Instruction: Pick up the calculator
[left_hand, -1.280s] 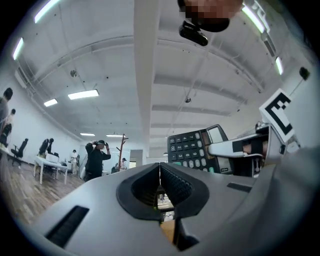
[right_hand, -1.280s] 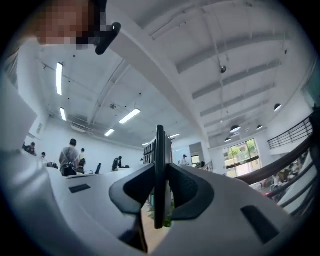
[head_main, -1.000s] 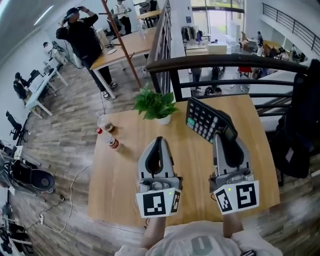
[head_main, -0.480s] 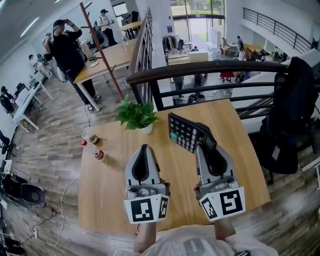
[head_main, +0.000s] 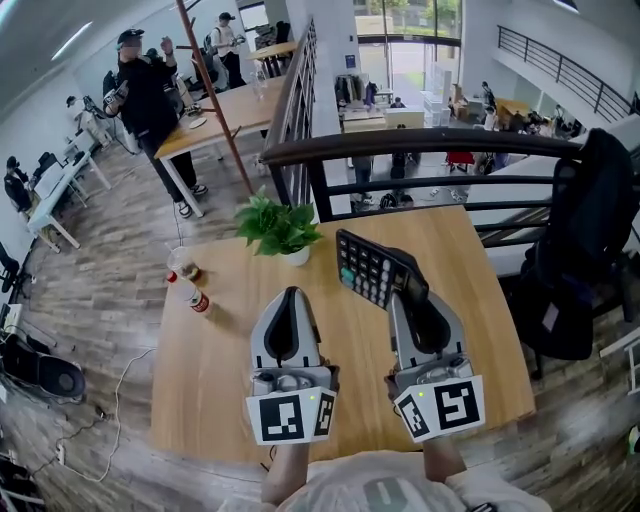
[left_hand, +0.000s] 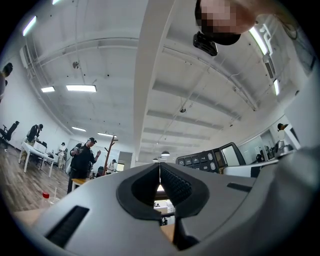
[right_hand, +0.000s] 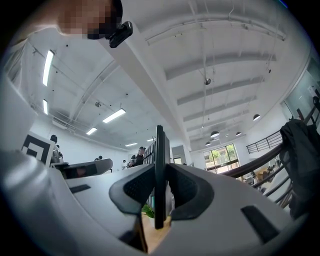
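left tool (head_main: 289, 297): jaws are sitting together with nothing between them, hovering above the bench (head_main: 225, 350).
right tool (head_main: 405, 296): jaws are pressing narrow on the calculator (head_main: 373, 267), gripping its thin edge.
calculator: hanging tilted in the air, seemingly clear of the bench, keys facing the left tool's side.
change: hardly anything is shifting since a second ago; it is staying clamped and raised, so the pickup is looking done.
writing: only square black-and-white markers are showing on the tool cubes; key legends are too small to read, and no brand is showing.
beyond: plant (head_main: 277, 226) and bottle (head_main: 196, 299) are standing farther back on the bench.
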